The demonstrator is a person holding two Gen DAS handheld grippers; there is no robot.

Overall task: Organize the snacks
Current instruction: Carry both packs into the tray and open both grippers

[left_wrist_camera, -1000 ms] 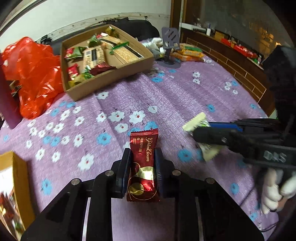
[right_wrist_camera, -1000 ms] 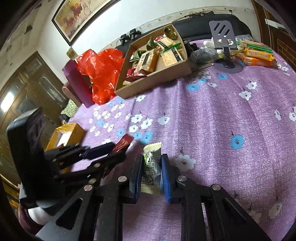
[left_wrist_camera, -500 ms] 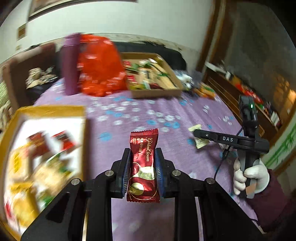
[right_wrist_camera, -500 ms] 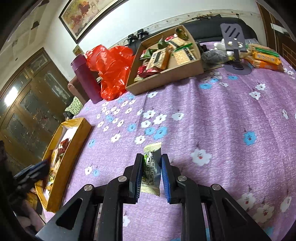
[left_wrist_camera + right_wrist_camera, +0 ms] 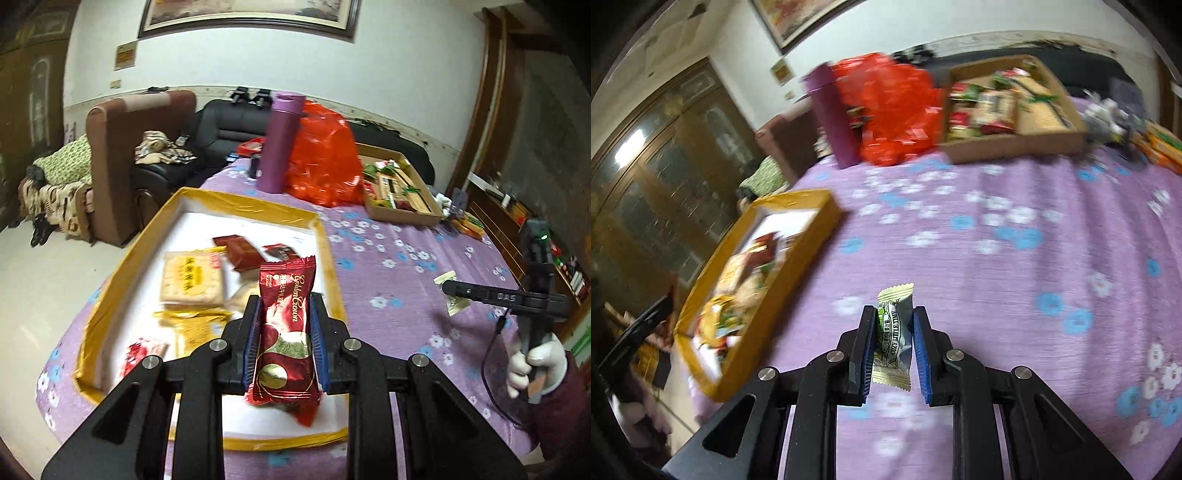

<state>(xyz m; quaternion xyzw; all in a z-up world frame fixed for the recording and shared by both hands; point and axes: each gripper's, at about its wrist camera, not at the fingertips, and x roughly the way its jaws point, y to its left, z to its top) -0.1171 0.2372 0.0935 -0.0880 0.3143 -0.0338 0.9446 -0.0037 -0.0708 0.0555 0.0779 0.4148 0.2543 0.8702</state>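
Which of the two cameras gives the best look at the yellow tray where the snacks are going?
The left wrist view. There the yellow tray lies sharp and close, seen from above, with its biscuit packet and red wrappers easy to tell apart. The right wrist view shows the same tray off to the side, slanted and blurred, its contents smeared.

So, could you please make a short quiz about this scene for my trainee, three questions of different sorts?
1. True or false: the left tool is shut on a dark red snack packet.
2. Which container lies under the left tool?
A. the yellow-rimmed tray
B. the brown cardboard box
C. the red plastic bag
3. Fill in: the right tool holds a pale packet printed in ____ and white, above the purple flowered cloth.

Key: 1 true; 2 A; 3 green.
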